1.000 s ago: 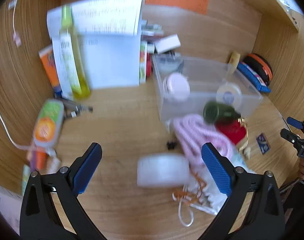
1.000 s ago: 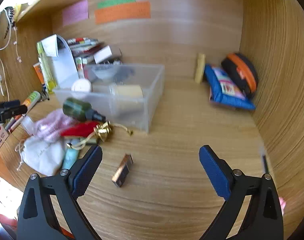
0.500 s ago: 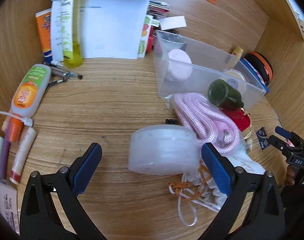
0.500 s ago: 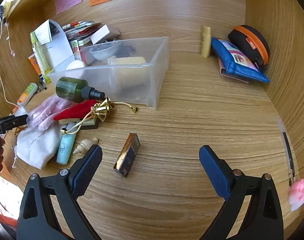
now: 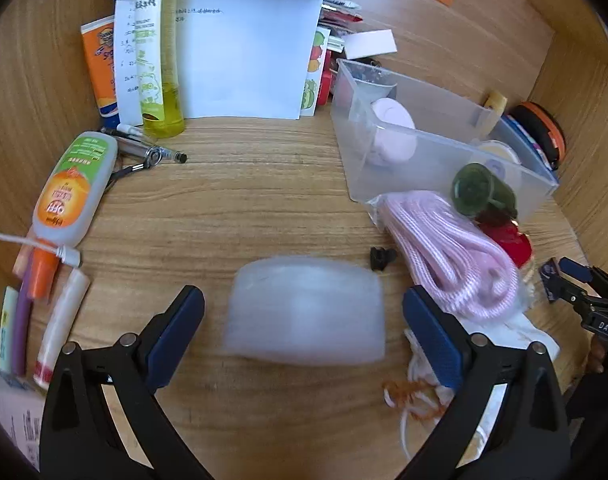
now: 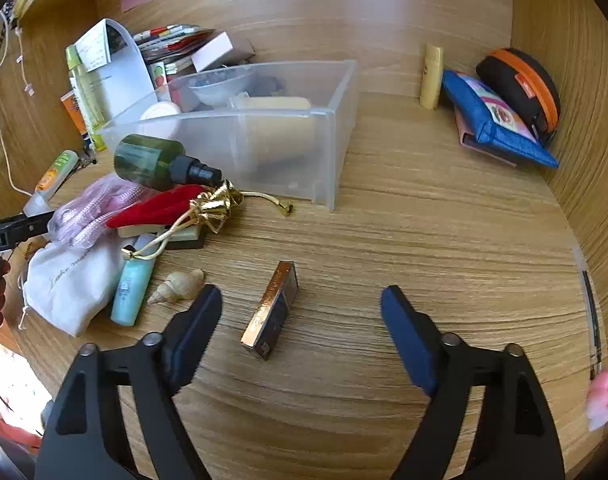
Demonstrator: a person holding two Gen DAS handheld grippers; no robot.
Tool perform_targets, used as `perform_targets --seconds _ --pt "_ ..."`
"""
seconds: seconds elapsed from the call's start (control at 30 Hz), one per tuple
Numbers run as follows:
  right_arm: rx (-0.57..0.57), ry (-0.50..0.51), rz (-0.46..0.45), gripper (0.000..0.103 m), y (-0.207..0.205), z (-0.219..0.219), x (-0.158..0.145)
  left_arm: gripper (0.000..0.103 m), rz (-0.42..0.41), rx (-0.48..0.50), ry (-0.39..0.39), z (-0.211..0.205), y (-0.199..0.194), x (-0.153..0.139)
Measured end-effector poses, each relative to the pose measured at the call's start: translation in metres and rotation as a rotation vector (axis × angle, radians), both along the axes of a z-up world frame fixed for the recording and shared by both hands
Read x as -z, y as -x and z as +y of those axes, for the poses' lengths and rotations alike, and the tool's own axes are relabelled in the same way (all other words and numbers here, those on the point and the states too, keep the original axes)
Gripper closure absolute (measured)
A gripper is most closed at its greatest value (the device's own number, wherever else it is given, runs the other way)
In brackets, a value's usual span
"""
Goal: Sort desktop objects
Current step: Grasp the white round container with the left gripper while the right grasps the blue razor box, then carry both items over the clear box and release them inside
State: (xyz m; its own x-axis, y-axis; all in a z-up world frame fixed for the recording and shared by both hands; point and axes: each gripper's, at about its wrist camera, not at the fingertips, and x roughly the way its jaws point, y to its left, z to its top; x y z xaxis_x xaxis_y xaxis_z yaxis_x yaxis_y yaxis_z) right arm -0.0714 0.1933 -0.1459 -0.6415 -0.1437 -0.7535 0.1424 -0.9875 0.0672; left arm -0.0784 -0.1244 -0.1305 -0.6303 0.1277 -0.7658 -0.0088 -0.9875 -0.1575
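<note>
Translucent tub [image 5: 308, 316] between spread left hand-held gripper [image 5: 300, 316] fingers

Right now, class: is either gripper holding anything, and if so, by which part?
Nothing is held. The left gripper is open around the tape roll without touching; the right gripper is open over the gold box.

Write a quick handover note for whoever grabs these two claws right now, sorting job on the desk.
Left claw: open, empty, straddling the translucent tape roll, not yet gripping it.
Right claw: open, empty, above the small gold box lying on the desk.
Bin: already holds a pink tub and a few other items.
Left to do: the pile beside the bin is unsorted: green bottle, pink rope, red pouch, white bag, blue tube, shell.
</note>
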Motion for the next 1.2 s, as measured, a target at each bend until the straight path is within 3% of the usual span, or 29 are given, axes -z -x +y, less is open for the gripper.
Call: perform_targets --seconds 0.13,0.37,0.4,0.67,0.97,1.2 --pt "0.009 0.001 -0.008 0.046 0.002 0.002 0.002 0.005 -0.009 -0.013 0.008 -0.002 0.007 0.005" --pt "-0.010 -0.010 -0.007 0.078 0.007 -0.002 0.004 0.032 0.003 -0.071 0.014 -0.011 0.009 0.007" --pt "-0.017 -0.011 -0.009 0.078 0.008 -0.003 0.005 0.037 0.005 -0.074 0.020 -0.011 0.010 0.008" --pt "-0.020 0.035 0.043 0.081 0.000 0.000 -0.004 0.037 0.033 -0.063 0.080 0.000 0.008 0.008" --pt "-0.040 0.036 0.120 0.081 -0.011 -0.001 -0.032 0.037 0.108 -0.094 0.009 -0.005 0.004 -0.020" --pt "-0.052 0.017 0.152 0.081 -0.005 0.000 -0.044 0.037 0.191 -0.073 0.013 -0.002 0.004 -0.052"
